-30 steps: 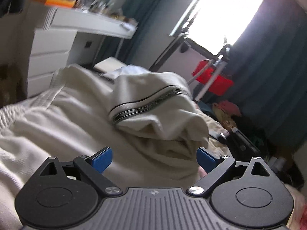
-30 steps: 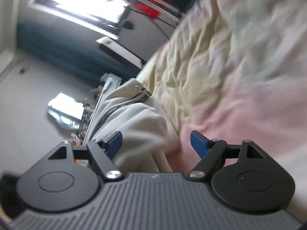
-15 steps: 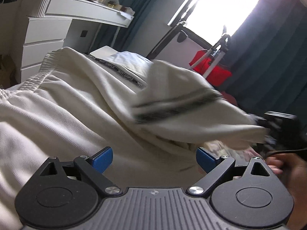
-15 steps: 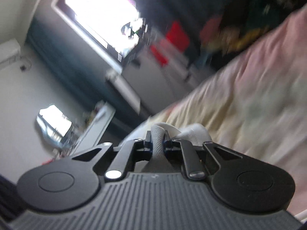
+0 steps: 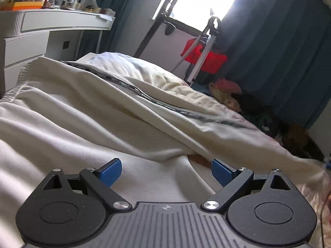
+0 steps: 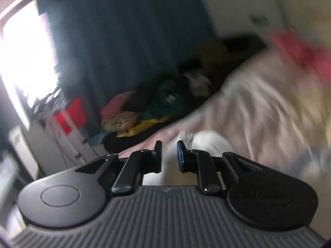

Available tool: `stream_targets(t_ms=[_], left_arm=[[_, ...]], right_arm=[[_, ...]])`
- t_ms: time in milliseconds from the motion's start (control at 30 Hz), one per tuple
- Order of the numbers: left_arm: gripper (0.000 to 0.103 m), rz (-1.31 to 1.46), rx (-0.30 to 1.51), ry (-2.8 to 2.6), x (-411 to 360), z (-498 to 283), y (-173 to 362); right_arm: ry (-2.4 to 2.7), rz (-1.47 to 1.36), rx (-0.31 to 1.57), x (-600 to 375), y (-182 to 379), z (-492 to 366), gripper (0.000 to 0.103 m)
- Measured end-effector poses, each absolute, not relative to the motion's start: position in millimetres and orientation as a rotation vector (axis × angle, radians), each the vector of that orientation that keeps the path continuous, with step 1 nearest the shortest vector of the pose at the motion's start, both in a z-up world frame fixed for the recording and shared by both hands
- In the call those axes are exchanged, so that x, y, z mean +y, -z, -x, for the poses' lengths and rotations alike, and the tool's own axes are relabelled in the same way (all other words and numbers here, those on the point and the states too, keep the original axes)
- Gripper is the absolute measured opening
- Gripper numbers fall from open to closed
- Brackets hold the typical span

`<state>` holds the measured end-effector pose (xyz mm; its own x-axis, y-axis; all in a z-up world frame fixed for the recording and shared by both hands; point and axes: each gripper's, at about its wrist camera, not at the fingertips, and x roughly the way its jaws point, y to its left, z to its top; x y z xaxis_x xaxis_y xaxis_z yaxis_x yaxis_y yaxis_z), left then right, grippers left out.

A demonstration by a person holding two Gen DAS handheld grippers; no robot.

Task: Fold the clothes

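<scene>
A cream garment with a dark side stripe [image 5: 128, 111] lies stretched out over the bed, its leg running to the right. My left gripper [image 5: 166, 171] is open and empty, low over the cream fabric near its lower fold. In the blurred right wrist view, my right gripper [image 6: 169, 155] has its jaws slightly apart, and the cream cloth end [image 6: 204, 142] lies just beyond and between the fingertips. I cannot tell if the cloth is still pinched.
A white dresser [image 5: 26, 41] with clutter stands at the left. A stand with a red bag [image 5: 203, 56] is by the window. A pile of coloured clothes [image 6: 144, 111] lies on the floor beside the pink bedsheet [image 6: 258, 107]. Dark curtains hang behind.
My right gripper closed on the folded-over leg and pulled it out to the right, so the garment now lies flat. Its jaws have since parted a little. My left gripper stayed open.
</scene>
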<state>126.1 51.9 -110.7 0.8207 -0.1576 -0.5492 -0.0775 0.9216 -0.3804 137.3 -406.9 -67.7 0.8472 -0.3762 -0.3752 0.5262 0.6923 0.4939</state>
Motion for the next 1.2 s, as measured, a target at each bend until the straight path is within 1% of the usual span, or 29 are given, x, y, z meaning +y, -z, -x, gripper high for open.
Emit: stream_targets(t_ms=[33,67,100,167,267,367,433,500,567,633,667,733,767,800,833,867,900,967,1133,1200], left_arm=[[0.095,0.409,0.623,0.045,51,-130,114],[0.095,0.416,0.636,0.045,51,-134,117],[0.095,0.422,0.649,0.046,50,-137,121],[0.095,0.428,0.667,0.052,48,-143,126],[0.094,0.447,0.678,0.062,45,-151,129],[0.094,0.475,0.667,0.064,44,-154,128],[0.093,0.470,0.651,0.070,45,-162,126],[0.092,0.502,0.655,0.051,53,-173,126],[0.085,0.538,0.663,0.029,63,-185,126],[0.082,0.570,0.671,0.011,70,-193,127],[0.082,0.583,0.675,0.005,71,-193,130],[0.082,0.607,0.683,-0.006,74,-194,135],[0.082,0.620,0.687,-0.012,76,-195,137],[0.082,0.600,0.685,-0.006,74,-195,137],[0.082,0.570,0.682,0.003,70,-195,136],[0.082,0.540,0.679,0.013,66,-195,135],[0.082,0.539,0.671,0.021,66,-195,135],[0.082,0.555,0.654,0.039,68,-195,134],[0.082,0.663,0.658,0.087,78,-212,141],[0.081,0.716,0.666,0.107,83,-220,146]], right_arm=[[0.515,-0.710,0.252,-421,81,-127,0.030],[0.518,-0.780,0.254,-432,94,-117,0.051],[0.518,-0.827,0.261,-436,105,-108,0.070],[0.504,-0.891,0.276,-441,126,-93,0.077],[0.399,-0.962,0.334,-446,154,-80,0.077],[0.426,-1.068,0.421,-447,172,-77,0.077],[0.446,-1.139,0.471,-453,183,-76,0.075],[0.448,-1.200,0.452,-458,190,-69,0.077],[0.438,-1.232,0.430,-467,197,-67,0.076],[0.426,-1.206,0.420,-475,203,-74,0.076],[0.428,-1.184,0.408,-479,206,-78,0.073],[0.437,-1.144,0.381,-486,212,-88,0.063],[0.442,-1.127,0.383,-488,215,-93,0.050],[0.446,-1.109,0.384,-490,217,-98,0.029],[0.448,-1.087,0.376,-490,216,-102,0.018],[0.446,-1.054,0.348,-486,209,-101,0.010],[0.443,-1.021,0.321,-482,202,-101,0.007],[0.432,-0.961,0.252,-474,184,-98,0.006],[0.362,-0.929,-0.023,-458,106,-58,0.006],[0.339,-0.915,-0.096,-452,84,-42,0.006]])
